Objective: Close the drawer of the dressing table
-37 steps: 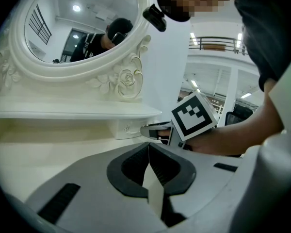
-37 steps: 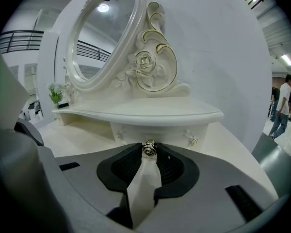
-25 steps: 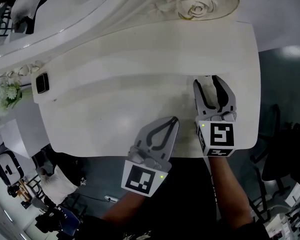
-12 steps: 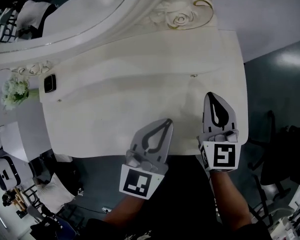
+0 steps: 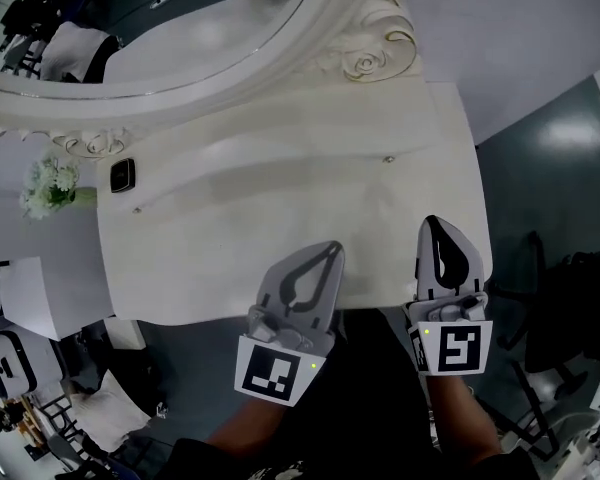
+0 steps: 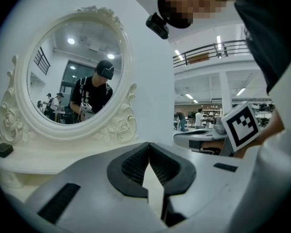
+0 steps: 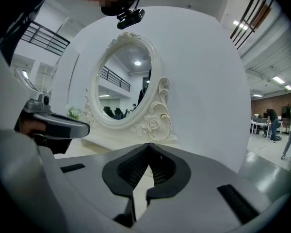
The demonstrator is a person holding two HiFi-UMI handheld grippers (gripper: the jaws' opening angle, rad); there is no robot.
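The cream dressing table (image 5: 230, 228) fills the head view, with its oval mirror (image 5: 160, 28) at the back. The tabletop hides its drawer front, so I cannot see the drawer in any view. My left gripper (image 5: 336, 247) hovers over the table's front edge, shut and holding nothing. To its right, my right gripper (image 5: 432, 221) is over the front right corner, also shut and empty. In the left gripper view the left gripper (image 6: 148, 143) has its pads together in front of the mirror (image 6: 72, 72). The right gripper (image 7: 148, 144) shows the same.
A small black device (image 5: 122, 175) lies at the tabletop's back left, near a bunch of white flowers (image 5: 48, 188). A carved rose scroll (image 5: 370, 63) flanks the mirror. A dark chair (image 5: 570, 298) stands on the floor to the right, and a white box (image 5: 40, 298) to the left.
The right gripper's jaws were open and have shut. Both grippers have risen and drawn back from over the tabletop to its front edge.
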